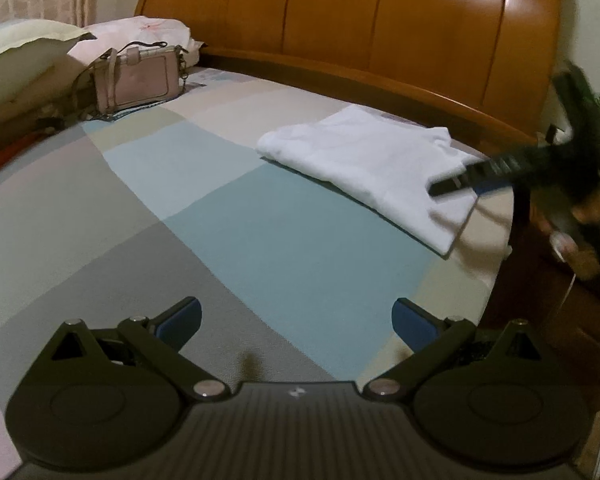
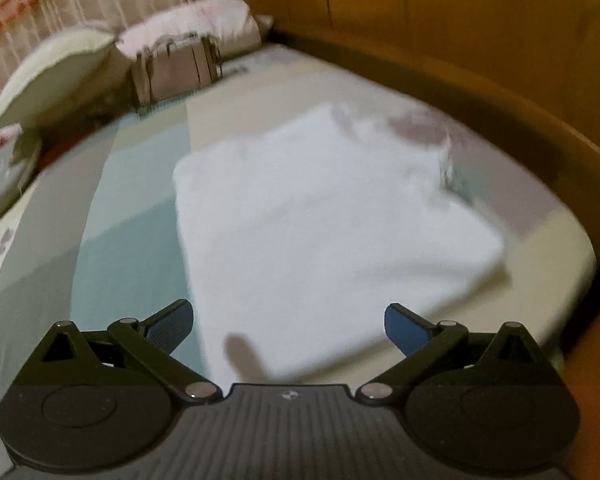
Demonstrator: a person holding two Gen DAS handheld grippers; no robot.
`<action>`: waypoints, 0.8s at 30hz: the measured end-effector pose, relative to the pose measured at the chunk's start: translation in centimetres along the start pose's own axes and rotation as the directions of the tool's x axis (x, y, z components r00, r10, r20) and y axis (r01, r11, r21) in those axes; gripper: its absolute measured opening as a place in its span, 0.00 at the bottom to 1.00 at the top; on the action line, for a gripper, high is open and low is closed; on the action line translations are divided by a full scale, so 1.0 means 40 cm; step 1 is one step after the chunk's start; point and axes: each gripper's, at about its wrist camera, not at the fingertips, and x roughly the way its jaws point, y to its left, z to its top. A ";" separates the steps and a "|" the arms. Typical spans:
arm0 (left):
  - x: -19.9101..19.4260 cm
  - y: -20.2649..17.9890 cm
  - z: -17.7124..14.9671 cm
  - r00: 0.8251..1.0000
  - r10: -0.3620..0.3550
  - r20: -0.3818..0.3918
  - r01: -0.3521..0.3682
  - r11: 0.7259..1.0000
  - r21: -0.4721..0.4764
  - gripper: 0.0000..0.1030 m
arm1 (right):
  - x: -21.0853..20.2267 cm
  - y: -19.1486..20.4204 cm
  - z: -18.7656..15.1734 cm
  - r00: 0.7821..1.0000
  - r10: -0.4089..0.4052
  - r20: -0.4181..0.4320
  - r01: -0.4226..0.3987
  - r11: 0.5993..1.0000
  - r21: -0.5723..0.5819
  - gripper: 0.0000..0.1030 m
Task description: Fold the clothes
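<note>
A white garment [image 1: 364,168], folded into a flat rectangle, lies on the bed near the wooden headboard. In the right wrist view it [image 2: 324,220] fills the middle, blurred. My left gripper [image 1: 298,326] is open and empty, above the blue and grey bedsheet, well short of the garment. My right gripper [image 2: 288,330] is open and empty, just above the garment's near edge. It also shows in the left wrist view [image 1: 460,184] as a blurred black shape over the garment's right corner.
A wooden headboard [image 1: 380,20] curves along the far side of the bed. A pink handbag [image 1: 138,78] and pillows [image 1: 16,64] sit at the far left. The checked bedsheet [image 1: 220,220] spreads between the gripper and the garment.
</note>
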 end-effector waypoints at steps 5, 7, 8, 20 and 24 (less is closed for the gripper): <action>-0.002 -0.022 0.010 0.999 0.002 -0.035 -0.003 1.000 -0.017 0.98 | -0.085 0.063 -0.082 0.996 -0.080 -0.031 0.079 0.997 -0.015 1.00; -0.005 -0.032 0.011 0.999 -0.001 -0.043 0.000 1.000 -0.028 0.98 | -0.115 0.079 -0.108 0.993 -0.112 -0.028 0.112 0.994 -0.013 1.00; -0.008 -0.037 0.011 0.999 -0.010 -0.044 0.009 0.999 -0.034 0.98 | -0.129 0.084 -0.120 0.992 -0.124 -0.025 0.124 0.992 -0.005 1.00; -0.091 -0.118 0.013 1.000 -0.028 -0.007 0.028 1.000 0.004 0.98 | -0.277 0.118 -0.192 0.991 -0.132 0.033 0.131 0.991 0.030 1.00; -0.117 -0.142 0.013 1.000 -0.022 -0.001 0.022 0.999 0.023 0.98 | -0.320 0.131 -0.209 0.989 -0.135 0.059 0.134 0.991 0.016 1.00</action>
